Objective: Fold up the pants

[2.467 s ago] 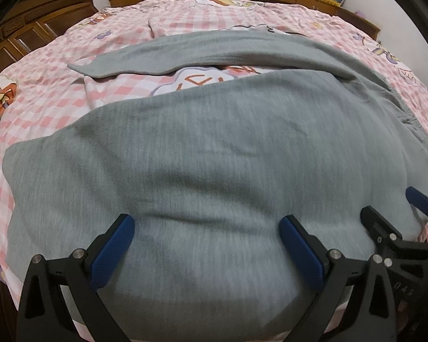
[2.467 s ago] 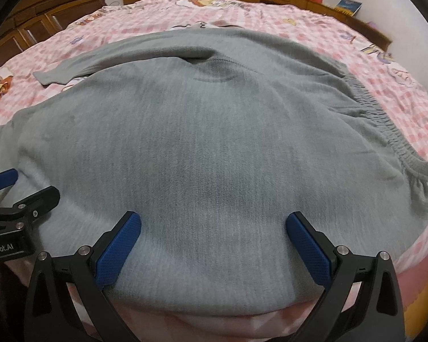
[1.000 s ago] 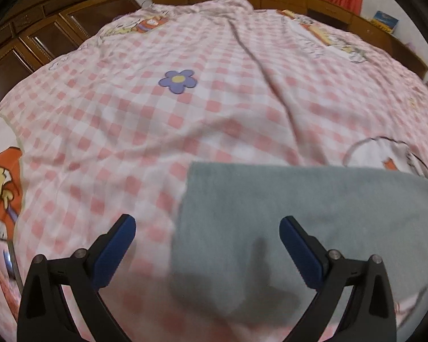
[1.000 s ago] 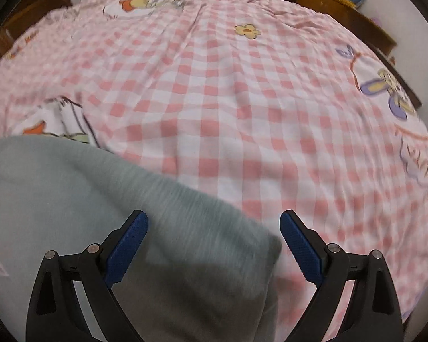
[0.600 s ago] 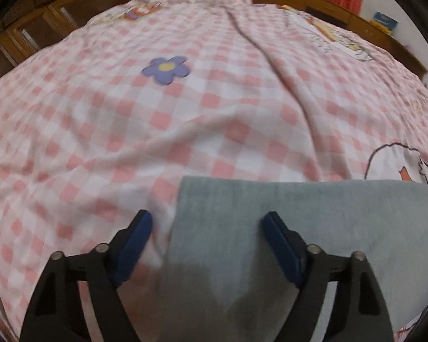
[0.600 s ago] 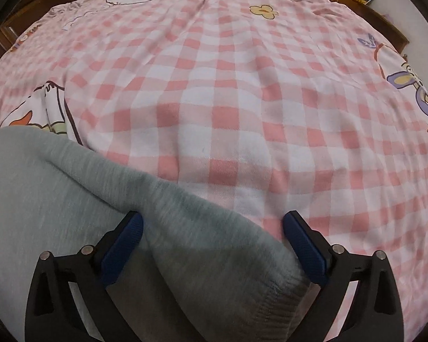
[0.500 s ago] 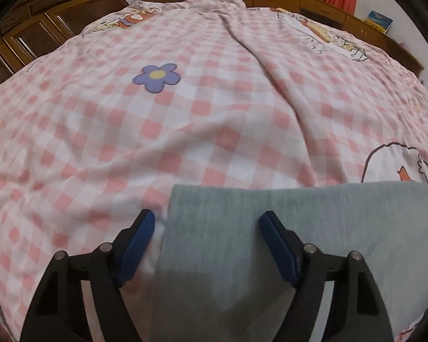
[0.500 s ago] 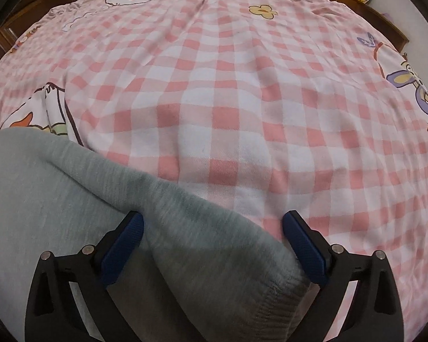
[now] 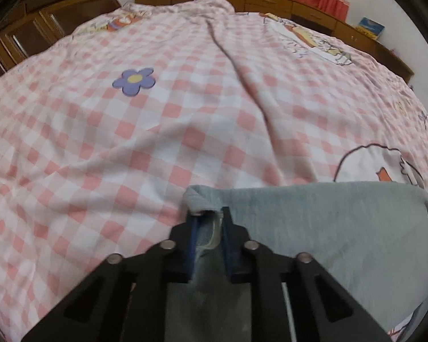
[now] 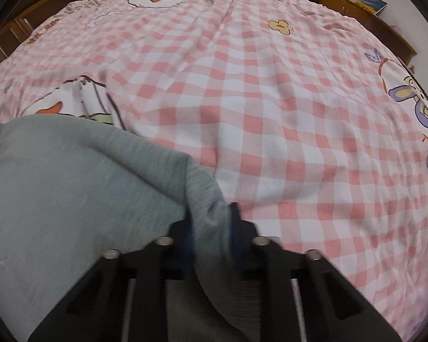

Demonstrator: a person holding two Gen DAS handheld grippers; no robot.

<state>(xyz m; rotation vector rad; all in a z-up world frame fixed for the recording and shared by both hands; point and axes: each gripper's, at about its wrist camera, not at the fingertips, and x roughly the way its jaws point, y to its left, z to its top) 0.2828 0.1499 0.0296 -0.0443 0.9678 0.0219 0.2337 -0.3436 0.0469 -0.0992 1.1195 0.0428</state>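
- The grey pants (image 9: 314, 222) lie on the bed, on the pink checked bedspread (image 9: 214, 114), toward its near edge; only one end of them shows in each view, so their full layout cannot be told.
- In the left wrist view the far edge of the pants runs straight across the bedspread, with a corner bunched up where it is pinched.
- The left gripper (image 9: 209, 219) has its jaws drawn nearly together on that corner; a small fold of grey cloth sits between the blue pads.
- In the right wrist view the pants (image 10: 71, 185) fill the lower left, and their edge rises in a ridge into the right gripper (image 10: 211, 222), whose jaws are likewise closed on a thick pinch of the fabric.
- Judged from this, both ends of one edge are held, so the grasp for a fold seems done, while the fold itself is not yet carried over.
- What is left looks like lifting this edge, laying it across the rest, and any further folds; how many are already made cannot be told.
- Beyond the pants lie bare bedspread, a purple flower print (image 9: 134, 81), and wooden cabinets (image 9: 37, 37) at the far side.
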